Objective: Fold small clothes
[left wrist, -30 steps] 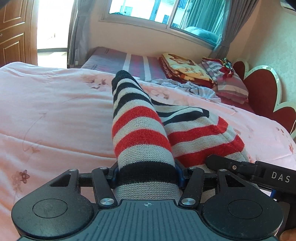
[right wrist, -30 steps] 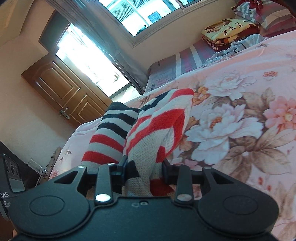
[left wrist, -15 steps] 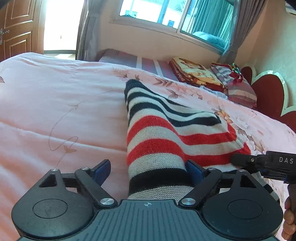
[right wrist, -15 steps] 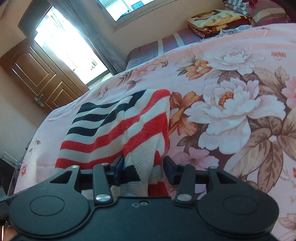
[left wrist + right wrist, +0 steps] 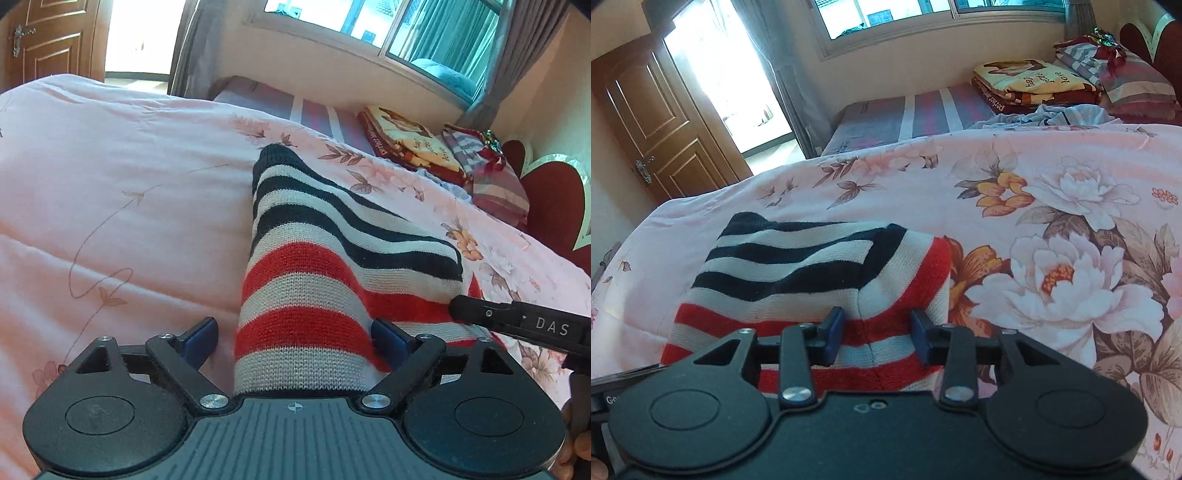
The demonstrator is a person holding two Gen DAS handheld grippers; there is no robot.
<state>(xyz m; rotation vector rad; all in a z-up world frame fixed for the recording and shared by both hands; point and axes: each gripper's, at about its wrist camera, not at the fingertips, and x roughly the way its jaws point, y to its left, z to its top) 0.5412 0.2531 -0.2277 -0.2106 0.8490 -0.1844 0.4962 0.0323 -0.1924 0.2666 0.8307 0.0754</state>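
Observation:
A small knitted garment (image 5: pixel 314 258) with black, white and red stripes lies on the pink flowered quilt (image 5: pixel 129 184). My left gripper (image 5: pixel 295 332) stands open over its near edge. The fabric runs between the fingers, and the left pad is clear of it. In the right wrist view the same garment (image 5: pixel 798 266) lies flat, folded over itself. My right gripper (image 5: pixel 877 328) is over its red-striped edge with the jaws closing. The fabric between the pads is flat, not pinched. The right gripper's finger (image 5: pixel 517 321) reaches in from the right in the left wrist view.
The quilt (image 5: pixel 1034 184) covers the whole bed. At its far end are folded blankets (image 5: pixel 1030 85), striped pillows (image 5: pixel 1126 74) and a crumpled pale cloth (image 5: pixel 1045 114). A red heart-shaped headboard (image 5: pixel 550 206) stands at the right. A wooden door (image 5: pixel 650 122) is at the left.
Both grippers came down with the garment onto the quilt. The left jaws spread wide and let go of it. The bunch in the right gripper has flattened out.

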